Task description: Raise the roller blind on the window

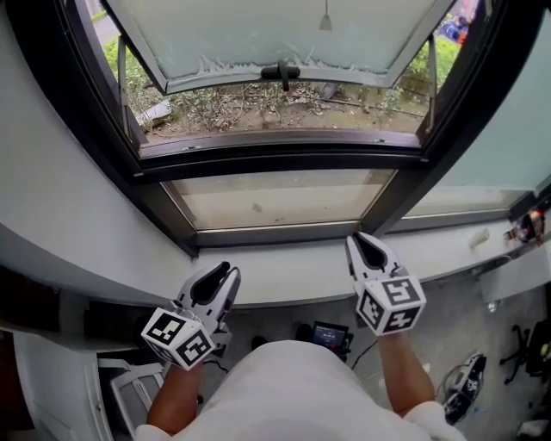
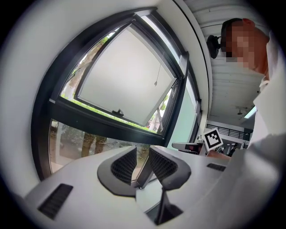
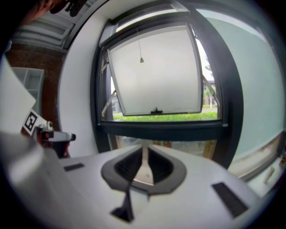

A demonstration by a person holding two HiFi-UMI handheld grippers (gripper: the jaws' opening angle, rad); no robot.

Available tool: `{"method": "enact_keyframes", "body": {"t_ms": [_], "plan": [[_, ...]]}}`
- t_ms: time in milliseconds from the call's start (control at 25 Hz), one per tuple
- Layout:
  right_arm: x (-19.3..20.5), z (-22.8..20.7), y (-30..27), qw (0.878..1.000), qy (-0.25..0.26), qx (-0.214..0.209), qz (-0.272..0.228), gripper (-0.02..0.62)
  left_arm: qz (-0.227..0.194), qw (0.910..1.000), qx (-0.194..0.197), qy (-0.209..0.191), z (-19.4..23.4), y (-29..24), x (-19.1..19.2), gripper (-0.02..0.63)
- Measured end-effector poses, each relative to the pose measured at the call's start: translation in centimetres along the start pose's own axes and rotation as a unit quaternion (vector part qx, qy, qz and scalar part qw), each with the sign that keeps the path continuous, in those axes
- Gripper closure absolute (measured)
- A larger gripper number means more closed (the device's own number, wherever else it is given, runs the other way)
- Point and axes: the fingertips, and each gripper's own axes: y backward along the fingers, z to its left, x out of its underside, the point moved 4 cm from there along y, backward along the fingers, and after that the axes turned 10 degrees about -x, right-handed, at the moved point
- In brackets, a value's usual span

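The window (image 1: 275,159) has a dark frame, and its frosted upper sash (image 1: 258,34) is tilted outward. A thin blind cord with a small bell-shaped pull (image 1: 325,21) hangs in front of the sash; the same pull (image 3: 141,59) shows in the right gripper view and faintly (image 2: 155,83) in the left gripper view. The blind's fabric is not in view. My left gripper (image 1: 231,272) is held below the sill, jaws apart and empty (image 2: 142,153). My right gripper (image 1: 360,239) points at the sill's right part, its jaws nearly together with nothing between them (image 3: 144,150). Both are far below the pull.
A white curved sill (image 1: 284,276) runs under the lower fixed pane (image 1: 275,198). A black handle (image 1: 281,71) sits on the sash's lower edge. Below me are a small dark device (image 1: 331,334) and a white chair (image 1: 129,388) on the floor.
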Motion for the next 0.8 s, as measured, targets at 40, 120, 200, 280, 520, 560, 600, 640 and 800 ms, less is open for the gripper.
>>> {"method": "enact_keyframes", "body": {"t_ms": [40, 120, 200, 280, 520, 560, 600, 640, 800], "plan": [[0.3, 0.3, -0.1, 1.000, 0.000, 0.003, 0.005, 0.545, 0.003, 1.0000, 0.003, 0.001, 0.1, 0.1, 0.1, 0.500], [0.8, 0.8, -0.2, 1.000, 0.000, 0.009, 0.013, 0.545, 0.009, 0.9999, 0.008, 0.003, 0.3, 0.2, 0.3, 0.500], [1.2, 1.2, -0.2, 1.000, -0.006, 0.014, 0.018, 0.545, 0.017, 0.9998, 0.013, 0.003, 0.5, 0.4, 0.6, 0.500], [1.7, 1.7, -0.1, 1.000, -0.012, 0.020, 0.020, 0.545, 0.027, 0.9995, 0.019, 0.003, 0.7, 0.7, 1.1, 0.500], [3.5, 3.7, 0.2, 0.999, -0.026, 0.015, 0.027, 0.545, 0.052, 0.9982, 0.032, 0.002, 0.3, 2.0, 2.7, 0.500], [3.7, 4.0, 0.4, 0.999, -0.026, 0.012, 0.027, 0.545, 0.052, 0.9981, 0.033, 0.000, 0.1, 2.2, 2.9, 0.500], [3.8, 4.1, 0.6, 0.999, -0.024, 0.009, 0.026, 0.545, 0.051, 0.9981, 0.033, -0.002, -0.2, 2.4, 3.0, 0.500], [3.9, 4.2, 0.8, 0.999, -0.023, 0.007, 0.026, 0.545, 0.050, 0.9982, 0.032, -0.003, -0.6, 2.6, 3.1, 0.500], [4.6, 4.0, 1.9, 0.999, -0.024, -0.005, 0.022, 0.545, 0.043, 0.9987, 0.026, -0.005, -2.5, 3.3, 3.6, 0.500]]}}
